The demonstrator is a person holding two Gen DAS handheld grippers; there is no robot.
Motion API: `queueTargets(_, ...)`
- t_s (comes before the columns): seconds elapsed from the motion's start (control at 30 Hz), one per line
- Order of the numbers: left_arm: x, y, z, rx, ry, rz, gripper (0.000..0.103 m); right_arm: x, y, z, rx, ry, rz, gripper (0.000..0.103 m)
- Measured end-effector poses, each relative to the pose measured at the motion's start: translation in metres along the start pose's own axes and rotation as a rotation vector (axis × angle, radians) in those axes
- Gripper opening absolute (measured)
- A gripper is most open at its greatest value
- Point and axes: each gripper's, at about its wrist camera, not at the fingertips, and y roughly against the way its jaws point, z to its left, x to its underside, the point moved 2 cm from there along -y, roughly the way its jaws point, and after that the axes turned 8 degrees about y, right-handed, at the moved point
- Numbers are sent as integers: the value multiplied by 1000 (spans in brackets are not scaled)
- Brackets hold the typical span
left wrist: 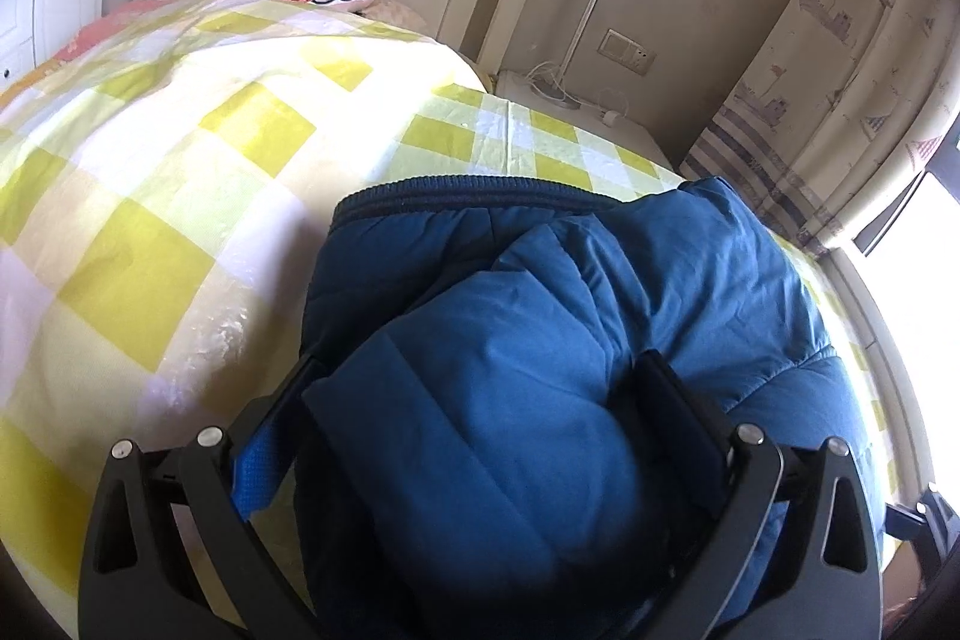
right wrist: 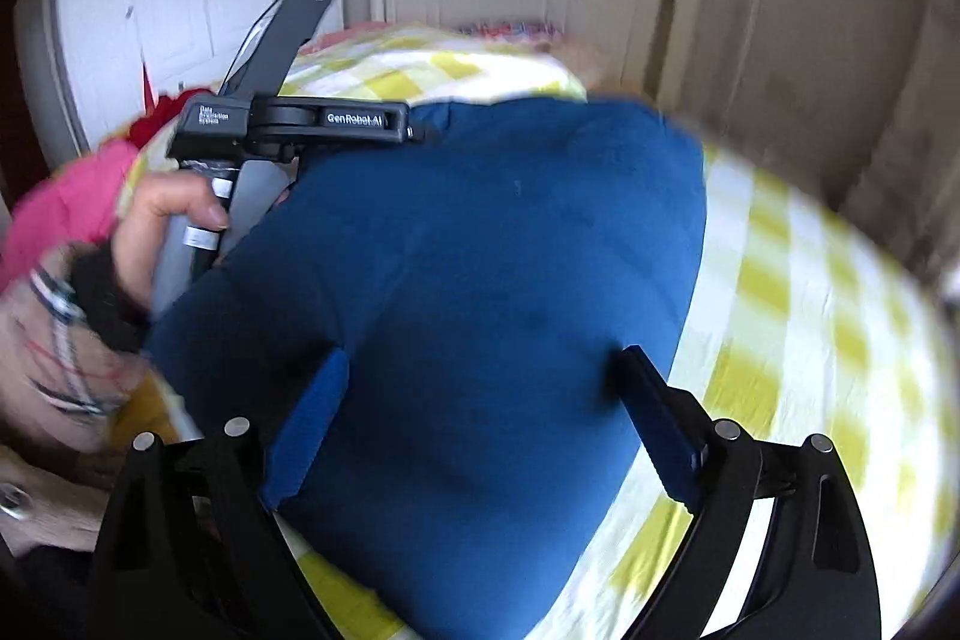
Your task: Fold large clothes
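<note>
Blue jacket [left wrist: 540,340] on checked bed [left wrist: 180,160]

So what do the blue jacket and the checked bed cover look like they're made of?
Blue jacket: looks like padded synthetic shell, matte with a slight sheen; puffy quilted folds, ribbed knit hem.
Checked bed cover: probably thin woven cotton or blend, matte; fine creases. Glare hides the weave.

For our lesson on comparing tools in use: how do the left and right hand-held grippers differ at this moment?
The left hand-held gripper has a thick fold of the blue jacket bunched between its fingers; the right hand-held gripper stands open above the jacket. The left view is sharp, the right blurred. Both point down at the checked bedcover.
</note>
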Motion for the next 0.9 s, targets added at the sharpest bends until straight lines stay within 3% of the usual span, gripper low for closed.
queueTargets(0.1,0,0,-5,-39,-32,-8,101,-18,24,19,100,120,-65,87)
queueTargets(0.2,0,2,-6,-52,-40,-16,101,-31,30,47,45,169,-177,87)
queueTargets(0.23,0,2,-6,-54,-40,-17,101,-30,18,59,15,198,-155,87)
queueTargets(0.27,0,3,-6,-57,-43,-19,101,-24,-4,73,6,255,-74,87)
queueTargets(0.3,1,3,-6,-59,-47,-22,101,-15,-19,84,56,314,-46,89)
queueTargets(0.33,1,5,-6,-67,-55,-32,101,-7,-23,91,103,354,-87,91)
queueTargets(0.4,2,6,-8,-72,-62,-39,101,-6,-22,85,63,293,-84,91)
queueTargets(0.53,2,7,-8,-78,-66,-38,101,-7,0,86,49,323,-46,90)
queueTargets(0.63,2,7,-5,-66,-56,-33,101,-8,20,68,80,240,-114,90)
queueTargets(0.67,2,7,-5,-66,-56,-34,101,-5,16,57,93,207,-94,90)
queueTargets(0.73,2,7,-5,-68,-58,-37,101,4,-1,44,61,160,-41,98)
queueTargets(0.9,1,7,-5,-71,-59,-36,101,10,6,31,-17,82,-47,99)
